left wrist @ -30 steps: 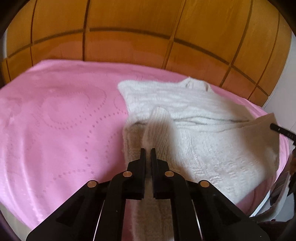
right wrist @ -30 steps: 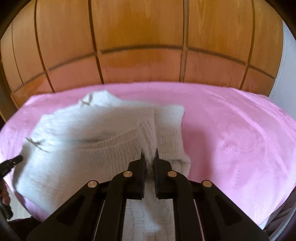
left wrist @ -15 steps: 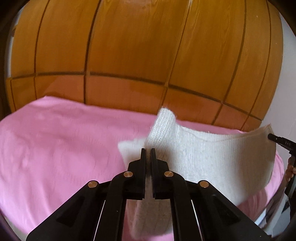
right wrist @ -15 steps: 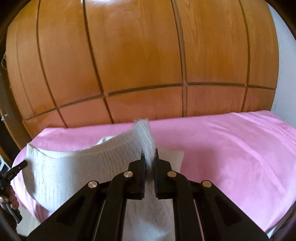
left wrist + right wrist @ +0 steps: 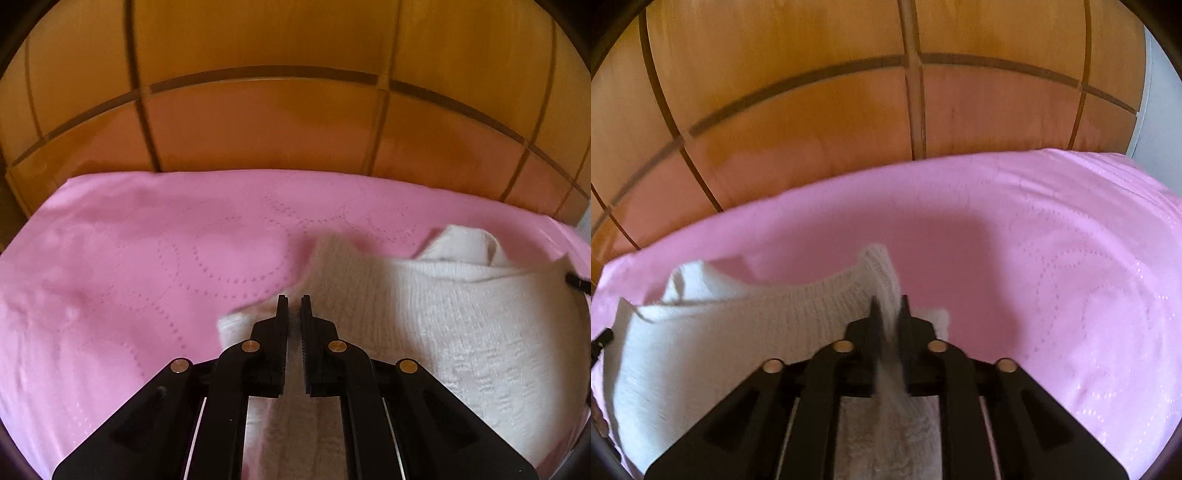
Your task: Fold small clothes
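Note:
A white knit sweater [image 5: 461,332] lies on the pink blanket [image 5: 147,277], its lower part doubled over toward the collar [image 5: 465,243]. My left gripper [image 5: 293,299] is shut on the hem at the sweater's left corner, low over the fabric. In the right wrist view the sweater [image 5: 720,332] spreads to the left. My right gripper [image 5: 888,301] has its jaws opening, and the hem's other corner stands loosely between them. The ribbed hem runs between the two grippers. Each view shows the other gripper's black tip at its edge.
A wooden panelled wall [image 5: 258,129] rises right behind the blanket's far edge. The blanket [image 5: 1052,277] stretches bare to the right of the sweater and, in the left wrist view, to its left. A hand [image 5: 598,421] shows at the left edge.
Both grippers carried the lifted hem forward and down over the sweater's upper part. The right jaws have parted wider around the fabric; the left jaws stay shut.

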